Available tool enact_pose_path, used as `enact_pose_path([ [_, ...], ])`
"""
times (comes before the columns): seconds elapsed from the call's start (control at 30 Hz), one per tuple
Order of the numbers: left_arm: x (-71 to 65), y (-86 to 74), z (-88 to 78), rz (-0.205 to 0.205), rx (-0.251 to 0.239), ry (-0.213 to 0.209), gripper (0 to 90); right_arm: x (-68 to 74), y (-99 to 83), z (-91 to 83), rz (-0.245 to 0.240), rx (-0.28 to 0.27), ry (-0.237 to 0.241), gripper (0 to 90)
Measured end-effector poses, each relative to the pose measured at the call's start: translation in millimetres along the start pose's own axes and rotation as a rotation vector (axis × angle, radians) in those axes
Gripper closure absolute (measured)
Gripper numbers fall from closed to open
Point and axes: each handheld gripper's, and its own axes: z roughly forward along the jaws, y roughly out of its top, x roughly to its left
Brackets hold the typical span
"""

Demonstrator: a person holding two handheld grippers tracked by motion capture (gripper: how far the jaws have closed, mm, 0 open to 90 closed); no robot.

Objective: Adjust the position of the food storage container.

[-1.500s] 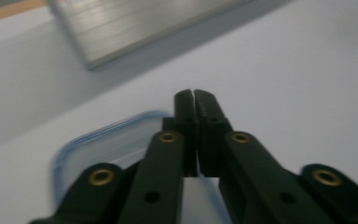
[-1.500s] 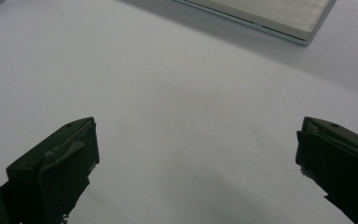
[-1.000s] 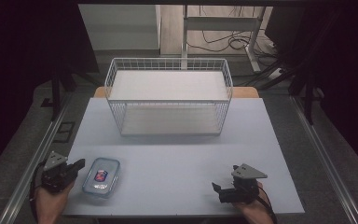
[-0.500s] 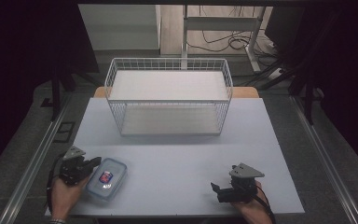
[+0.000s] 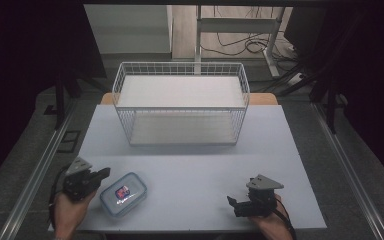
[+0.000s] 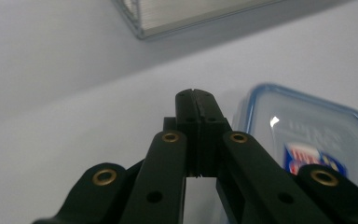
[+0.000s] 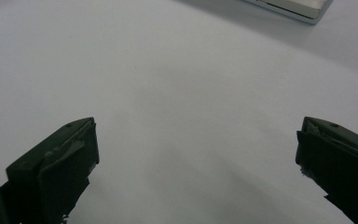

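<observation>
Moving in from the table's left edge, my left claw [image 5: 101, 173] has come forward and a touch up since a second ago, and the lidded container [image 5: 123, 193] beside it has turned from squarer to the table to cornerwise. I'm keeping this claw pinched fully together, nothing between the tips, so in the left claw view it reads as one blunt black nose [image 6: 196, 100] sitting just beside the blue-rimmed container [image 6: 307, 135]. That reads to me as nudging rather than gripping. My right claw [image 5: 234, 202] is waiting low at the near right, jaws spread wide over bare table [image 7: 191, 107], clear of the work. Beyond the container, mid-table, the white wire basket [image 5: 180, 105] is standing with its open top free, the likely place I'm working this container toward.
</observation>
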Motion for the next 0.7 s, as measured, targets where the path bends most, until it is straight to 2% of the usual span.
enact_pose_path([
  [0.03,0.0,0.0,0.0,0.0,0.0,0.0,90.0,0.0,0.0,0.0,0.0,0.0,0.0,0.0],
  [0.1,-6.1,-16.4,-19.3,0.002,-0.008,0.026,90.0,0.2,0.5,0.2,0.004,0.0,0.003,0.0],
  [0.13,-6.1,-16.4,-19.3,0.002,-0.008,0.026,90.0,0.4,0.8,0.2,0.003,-0.002,0.002,0.0],
  [0.17,-12.0,-24.2,-30.1,0.01,-0.012,0.033,89.9,1.1,1.3,-0.2,0.002,-0.001,0.003,0.0],
  [0.2,-12.0,-24.2,-30.1,0.01,-0.012,0.033,89.9,1.1,1.3,-0.2,0.002,-0.001,0.003,0.0],
  [0.27,-20.5,-40.6,-40.5,-0.004,0.011,0.026,89.9,2.8,2.0,-0.1,-0.001,-0.003,0.008,0.0],
  [0.3,-20.5,-40.6,-40.5,-0.004,0.011,0.026,89.9,3.2,2.5,0.3,-0.006,0.0,0.014,0.0],
  [0.37,-28.3,-56.5,-41.8,-0.002,0.06,0.024,89.9,5.0,3.5,1.4,-0.011,0.001,0.016,0.0],
  [0.4,-28.3,-56.5,-41.8,-0.002,0.06,0.024,89.9,5.0,3.5,1.4,-0.011,0.001,0.016,0.0],
  [0.43,-31.8,-66.2,-41.2,-0.012,0.089,0.016,89.9,7.3,5.1,2.0,-0.017,0.004,0.023,0.0],
  [0.47,-33.0,-69.3,-40.8,-0.015,0.108,0.016,89.9,7.8,5.7,1.9,-0.022,0.005,0.026,0.0],
  [0.6,-35.1,-69.0,-37.7,-0.005,0.122,0.008,89.9,10.4,7.5,3.1,-0.027,0.007,0.042,0.0],
  [0.7,-37.0,-65.7,-30.8,0.007,0.151,0.017,89.8,10.7,8.7,6.3,-0.02,0.018,0.058,0.0],
])
